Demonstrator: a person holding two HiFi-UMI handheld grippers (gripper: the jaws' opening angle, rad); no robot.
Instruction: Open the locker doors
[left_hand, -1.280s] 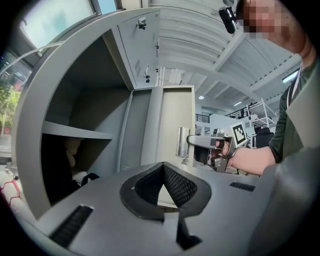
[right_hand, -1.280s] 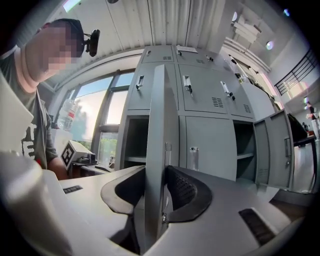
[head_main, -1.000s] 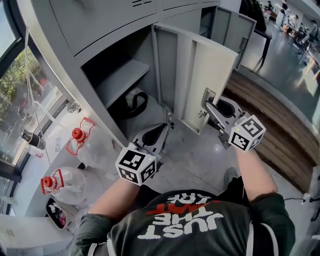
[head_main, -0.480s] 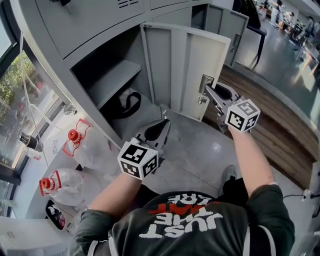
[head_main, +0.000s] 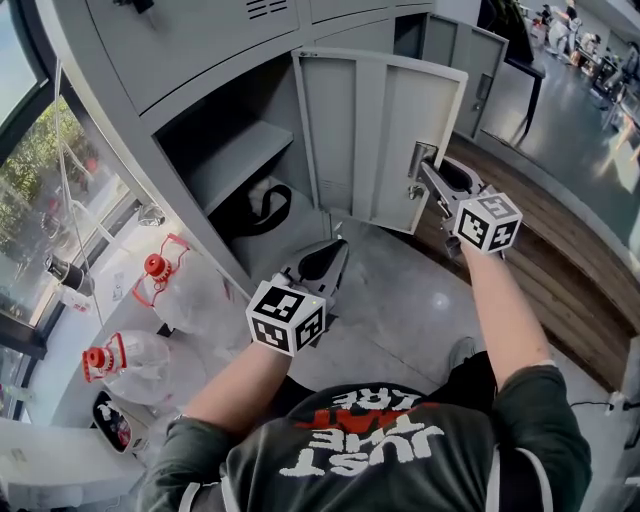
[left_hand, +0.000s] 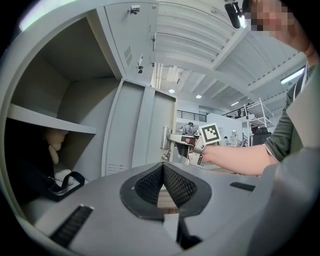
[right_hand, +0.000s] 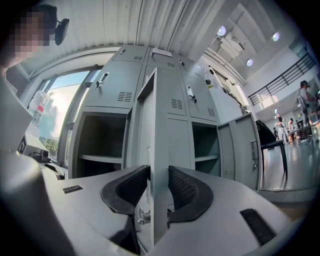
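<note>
Locker door (head_main: 380, 140) pinched, right gripper (head_main: 422, 170) just widening; left gripper (head_main: 336, 248) closed empty; bag (head_main: 240, 215) inside.

Glossy grey floor (head_main: 410, 300); wood-plank strip (head_main: 565, 275) right; window (head_main: 25, 170) left, daylight; round ceiling lamps (right_hand: 222, 31).

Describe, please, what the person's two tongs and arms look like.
Both the left tongs and right tongs are grey, each with black mesh-textured pads and a white cube of black square markers. The person wears a dark short-sleeved T-shirt with red-and-white lettering.
</note>
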